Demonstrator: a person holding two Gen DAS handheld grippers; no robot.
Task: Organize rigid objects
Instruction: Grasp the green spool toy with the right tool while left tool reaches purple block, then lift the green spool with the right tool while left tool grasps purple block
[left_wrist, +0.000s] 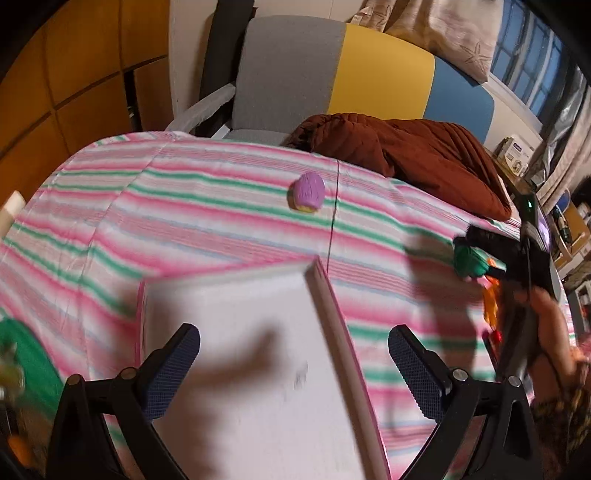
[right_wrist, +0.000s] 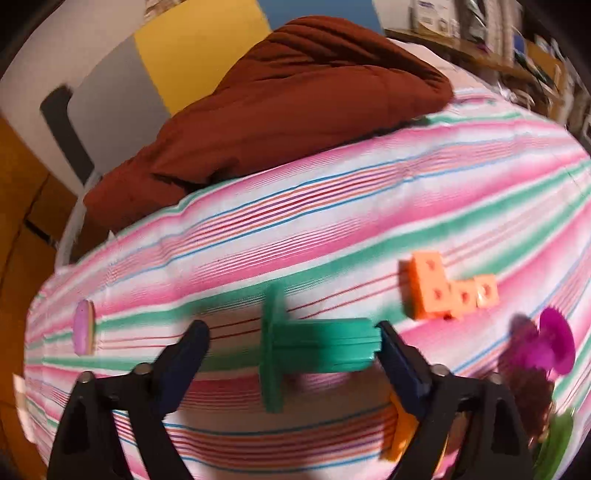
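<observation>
The right hand-held gripper (right_wrist: 291, 343) stands open around the green spool (right_wrist: 314, 347), its long axis crosswise between the fingers; the left hand-held gripper (left_wrist: 293, 354) hovers open above the white box (left_wrist: 251, 350).

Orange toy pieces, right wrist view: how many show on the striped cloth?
2: the orange block piece beyond the right finger, and an orange piece half hidden behind that finger. Others may be hidden.

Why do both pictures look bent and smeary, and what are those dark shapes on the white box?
Left wrist view: the fisheye lens curves the striped cloth; motion blur softens the white box, and the dark shapes are shadows cast on it. Right wrist view: same bulging distortion, with the green spool and orange block smeared by movement; the corners go black.
</observation>
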